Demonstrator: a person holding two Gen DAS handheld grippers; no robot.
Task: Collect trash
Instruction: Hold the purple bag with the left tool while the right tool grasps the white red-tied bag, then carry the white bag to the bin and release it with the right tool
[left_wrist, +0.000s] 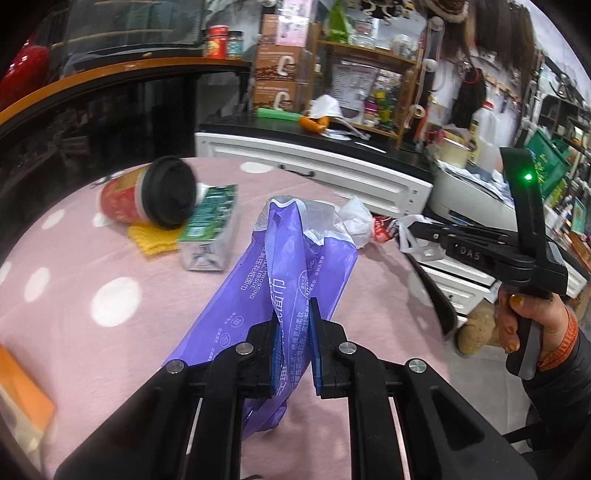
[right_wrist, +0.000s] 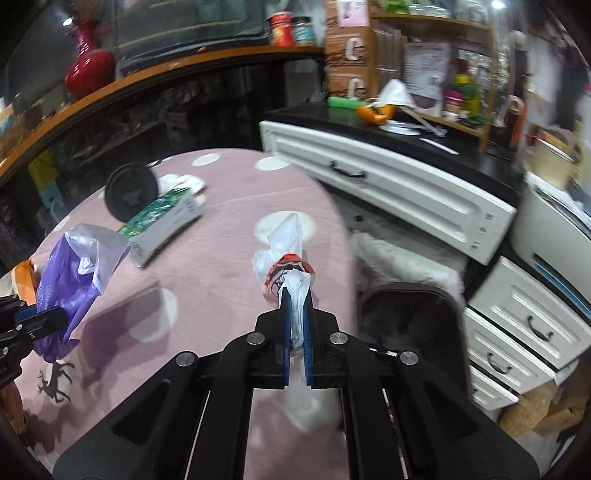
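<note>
My left gripper is shut on a purple plastic tissue bag and holds it up over the pink dotted table; the bag's open mouth points away from me. The bag also shows at the left in the right wrist view. My right gripper is shut on a crumpled white and red plastic wrapper above the table's right part. In the left wrist view the right gripper holds the wrapper just right of the bag's mouth.
A tipped red cup with a black lid, a green and white carton and a yellow cloth lie at the table's far left. A white drawer cabinet stands to the right, a dark chair beside the table.
</note>
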